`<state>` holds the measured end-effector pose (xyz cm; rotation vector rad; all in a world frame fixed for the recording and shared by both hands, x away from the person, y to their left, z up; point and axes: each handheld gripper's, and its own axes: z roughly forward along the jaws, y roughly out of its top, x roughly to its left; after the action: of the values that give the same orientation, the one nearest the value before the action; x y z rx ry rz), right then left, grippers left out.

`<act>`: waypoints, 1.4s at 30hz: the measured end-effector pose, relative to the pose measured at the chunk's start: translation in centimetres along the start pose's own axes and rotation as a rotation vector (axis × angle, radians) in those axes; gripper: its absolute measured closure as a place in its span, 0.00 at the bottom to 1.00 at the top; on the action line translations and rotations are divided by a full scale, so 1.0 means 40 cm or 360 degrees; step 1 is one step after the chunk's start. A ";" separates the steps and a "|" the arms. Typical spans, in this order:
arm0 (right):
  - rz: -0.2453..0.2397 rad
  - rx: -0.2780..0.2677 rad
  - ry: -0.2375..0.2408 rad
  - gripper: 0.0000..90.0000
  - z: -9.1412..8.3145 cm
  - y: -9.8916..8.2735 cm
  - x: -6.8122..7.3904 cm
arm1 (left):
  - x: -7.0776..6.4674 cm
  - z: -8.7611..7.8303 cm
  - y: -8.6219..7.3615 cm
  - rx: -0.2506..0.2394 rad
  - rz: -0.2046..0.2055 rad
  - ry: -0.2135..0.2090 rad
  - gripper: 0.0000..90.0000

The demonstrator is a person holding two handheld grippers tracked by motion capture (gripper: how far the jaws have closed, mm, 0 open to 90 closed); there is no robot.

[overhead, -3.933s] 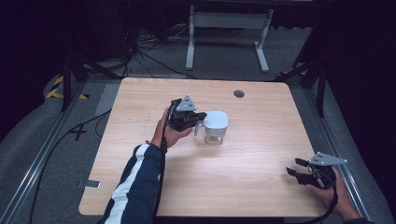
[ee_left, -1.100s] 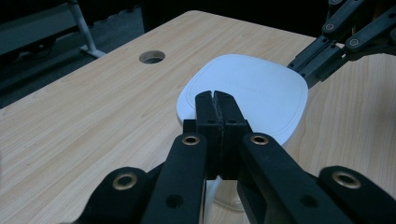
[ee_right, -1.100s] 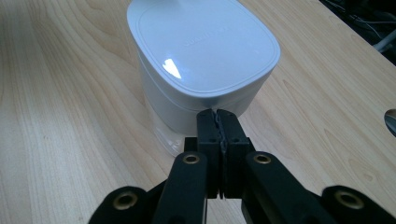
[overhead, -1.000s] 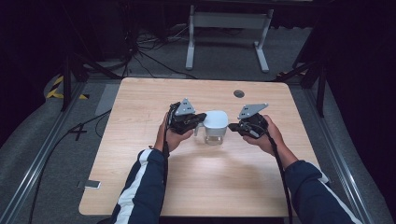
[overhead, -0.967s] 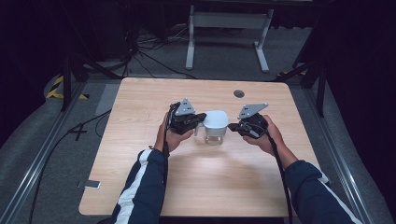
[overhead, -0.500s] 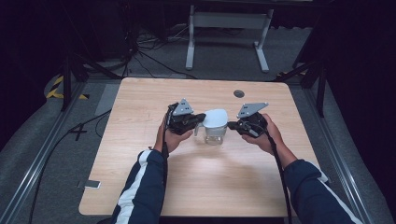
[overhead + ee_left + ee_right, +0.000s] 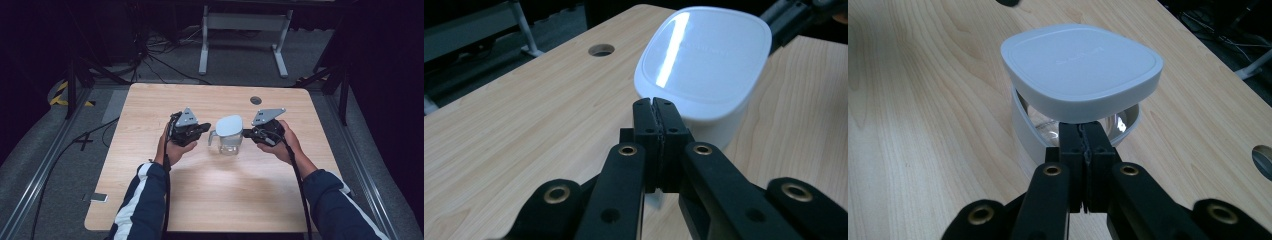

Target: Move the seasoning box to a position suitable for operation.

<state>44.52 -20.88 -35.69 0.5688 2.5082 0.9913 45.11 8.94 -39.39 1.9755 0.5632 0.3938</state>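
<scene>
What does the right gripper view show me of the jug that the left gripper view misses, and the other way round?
Right gripper view alone: the clear glass body under the white rounded lid, inside a white band. Left gripper view alone: the other hand-held gripper's black tip beyond the lid, and a round hole in the table seen whole. Both: the lid, the light wooden table, and each view's own black jaws shut together near the lid's edge.

Table (image 7: 150, 200) brightly lit from overhead, surroundings dark; glare on lid (image 7: 684, 45); near claws perhaps slightly soft.
</scene>
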 end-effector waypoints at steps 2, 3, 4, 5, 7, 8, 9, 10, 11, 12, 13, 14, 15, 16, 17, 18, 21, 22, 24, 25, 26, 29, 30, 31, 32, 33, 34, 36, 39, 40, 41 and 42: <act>0.0009 -0.0006 0.0006 0.99 0.000 0.000 -0.002 | -0.001 -0.020 -0.019 0.0068 0.0064 0.0024 0.99; 0.0011 -0.0009 0.0002 0.99 -0.001 0.001 -0.003 | -0.004 -0.033 -0.034 0.0107 0.0061 0.0027 0.99; 0.0012 -0.0016 0.0008 0.99 -0.003 0.001 -0.004 | 0.001 -0.048 -0.043 0.0151 0.0104 0.0042 0.99; 0.0011 -0.0026 0.0007 0.99 -0.004 0.001 -0.005 | 0.001 -0.060 -0.055 0.0161 0.0092 0.0041 0.99; 0.0012 -0.0023 0.0012 0.99 -0.005 0.000 -0.008 | -0.001 -0.087 -0.077 0.0212 0.0111 0.0050 0.99; 0.0016 -0.0023 0.0008 0.99 -0.005 -0.001 -0.009 | -0.006 -0.103 -0.091 0.0237 0.0108 0.0055 0.98; 0.0020 -0.0028 0.0010 0.99 -0.006 -0.001 -0.012 | -0.011 -0.115 -0.102 0.0248 0.0097 0.0057 0.98; 0.0020 -0.0031 0.0013 0.99 -0.006 -0.001 -0.013 | -0.015 -0.126 -0.116 0.0246 0.0086 0.0059 0.97; 0.0014 -0.0038 0.0011 0.99 -0.007 -0.001 -0.013 | -0.019 -0.135 -0.130 0.0251 0.0069 0.0056 0.97; 0.0017 -0.0044 0.0008 0.99 -0.007 0.000 -0.013 | -0.023 -0.144 -0.145 0.0262 0.0066 0.0056 0.97; 0.0017 -0.0044 0.0008 0.99 -0.007 0.000 -0.013 | -0.023 -0.144 -0.145 0.0262 0.0066 0.0056 0.96; 0.0016 -0.0043 0.0008 0.99 -0.008 0.001 -0.013 | -0.031 -0.152 -0.165 0.0271 0.0041 0.0053 0.96; 0.0012 -0.0042 0.0005 0.99 -0.007 0.001 -0.013 | -0.035 -0.156 -0.179 0.0300 0.0035 0.0052 0.95; 0.0009 -0.0042 0.0004 0.99 -0.006 0.002 -0.013 | -0.041 -0.162 -0.196 0.0325 0.0048 0.0064 0.94; 0.0008 -0.0037 0.0009 0.99 -0.007 0.003 -0.013 | -0.047 -0.169 -0.208 0.0344 0.0024 0.0066 0.92; 0.0008 -0.0034 0.0015 0.99 -0.008 0.004 -0.012 | -0.052 -0.176 -0.220 0.0341 0.0015 0.0068 0.92; 0.0002 -0.0036 0.0012 0.99 -0.008 0.007 -0.013 | -0.064 -0.198 -0.244 0.0343 -0.0020 0.0076 0.88; 0.0001 -0.0037 0.0014 0.99 -0.007 0.009 -0.013 | -0.069 -0.204 -0.252 0.0342 -0.0045 0.0079 0.87; 0.0000 -0.0037 0.0010 0.99 -0.006 0.012 -0.014 | -0.083 -0.212 -0.270 0.0358 -0.0077 0.0075 0.84; 0.0004 -0.0037 0.0014 0.99 -0.005 0.014 -0.015 | -0.089 -0.214 -0.276 0.0382 -0.0060 0.0081 0.81; 0.0004 -0.0038 0.0013 0.99 -0.004 0.016 -0.014 | -0.096 -0.217 -0.284 0.0398 -0.0057 0.0073 0.79; -0.0002 -0.0031 0.0012 0.99 -0.003 0.019 -0.014 | -0.103 -0.223 -0.296 0.0409 -0.0068 0.0060 0.75; -0.0002 -0.0033 0.0011 0.99 -0.002 0.021 -0.014 | -0.105 -0.226 -0.300 0.0405 -0.0084 0.0061 0.73; -0.0005 -0.0033 0.0015 0.99 -0.002 0.023 -0.015 | -0.107 -0.227 -0.304 0.0399 -0.0102 0.0061 0.72; -0.0005 -0.0030 0.0013 0.99 -0.002 0.025 -0.014 | -0.107 -0.229 -0.307 0.0407 -0.0103 0.0057 0.69; -0.0008 -0.0032 0.0013 0.99 -0.002 0.027 -0.015 | -0.109 -0.232 -0.310 0.0421 -0.0108 0.0059 0.66; 0.0000 -0.0037 0.0020 0.99 -0.003 0.031 -0.015 | -0.112 -0.231 -0.314 0.0416 -0.0117 0.0055 0.64; 0.0005 -0.0039 0.0034 0.99 -0.003 0.036 -0.016 | -0.120 -0.231 -0.320 0.0436 -0.0129 0.0061 0.60; -0.0008 -0.0040 0.0038 0.99 0.001 0.043 -0.013 | -0.123 -0.234 -0.332 0.0467 -0.0130 0.0074 0.56; -0.0021 -0.0037 0.0038 0.99 0.003 0.048 -0.012 | -0.122 -0.237 -0.334 0.0487 -0.0134 0.0079 0.53; -0.0023 -0.0037 0.0040 0.99 0.003 0.050 -0.011 | -0.122 -0.237 -0.339 0.0474 -0.0143 0.0089 0.52; -0.0029 -0.0044 0.0041 0.99 0.004 0.054 -0.011 | -0.124 -0.237 -0.344 0.0477 -0.0170 0.0097 0.51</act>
<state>45.44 -19.58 -34.18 0.5270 2.5136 1.0309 33.21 18.64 -47.64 2.2124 0.8010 0.3177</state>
